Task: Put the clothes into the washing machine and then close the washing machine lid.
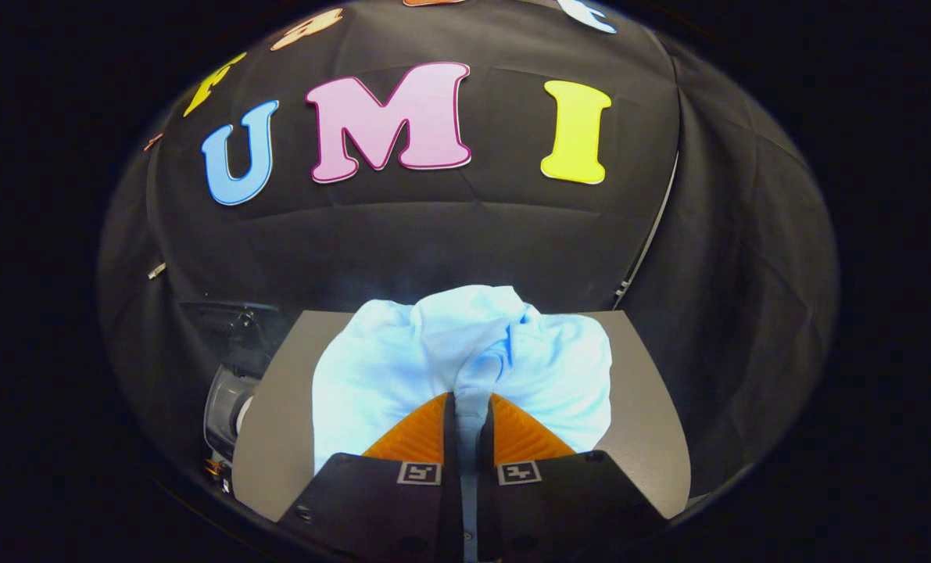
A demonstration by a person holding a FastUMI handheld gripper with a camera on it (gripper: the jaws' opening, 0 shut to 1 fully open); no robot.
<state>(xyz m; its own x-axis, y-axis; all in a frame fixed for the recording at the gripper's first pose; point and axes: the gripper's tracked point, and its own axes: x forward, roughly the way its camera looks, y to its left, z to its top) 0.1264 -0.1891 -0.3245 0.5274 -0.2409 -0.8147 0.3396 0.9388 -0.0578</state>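
Gripper nearly closed — both fingers pinching pale-blue garment

A grey tabletop stands before the booth's black cloth wall.

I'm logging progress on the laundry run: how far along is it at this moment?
Done: the gripper has pinched a fold of the light blue garment, both fingers pressed on the cloth. In hand: the garment bunches up ahead of the fingers over the grey surface, not yet carried off. Left: getting it into the washing machine and closing the lid; a rounded grey appliance part sits to one side, unclear what it is.
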